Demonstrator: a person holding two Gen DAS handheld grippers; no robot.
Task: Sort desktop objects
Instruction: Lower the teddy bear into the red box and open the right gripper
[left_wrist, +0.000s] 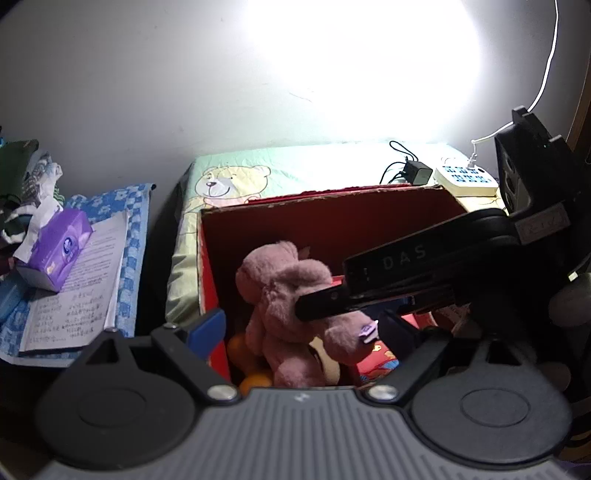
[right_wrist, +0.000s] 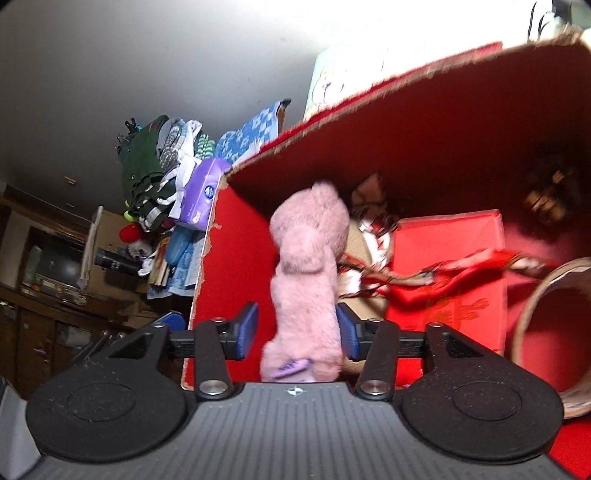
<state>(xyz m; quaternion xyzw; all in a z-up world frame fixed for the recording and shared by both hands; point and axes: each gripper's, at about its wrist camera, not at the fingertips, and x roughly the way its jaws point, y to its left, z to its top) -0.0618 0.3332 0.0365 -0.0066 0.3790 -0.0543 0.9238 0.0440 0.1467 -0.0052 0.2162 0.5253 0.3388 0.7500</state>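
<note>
A pink plush toy (left_wrist: 288, 295) (right_wrist: 306, 266) hangs upright inside a red cardboard box (left_wrist: 314, 197) (right_wrist: 406, 122). My right gripper (right_wrist: 297, 328) is open around the toy's lower body. Its right pad touches the fur, and a narrow gap shows beside the left pad (right_wrist: 248, 328). In the left wrist view the right gripper (left_wrist: 406, 266) reaches in from the right, its black finger across the toy. My left gripper (left_wrist: 303, 317) is open in front of the box, with its left pad (left_wrist: 207, 325) by the box's front left corner. Its right finger is mostly hidden.
Oranges (left_wrist: 255, 380), a red gift box (right_wrist: 447, 258) and a round container (right_wrist: 546, 321) lie in the box. Left of it are a purple tissue pack (left_wrist: 59, 254), a notebook (left_wrist: 81, 295) and a clothes pile (right_wrist: 151, 177). A power strip (left_wrist: 465, 181) sits behind.
</note>
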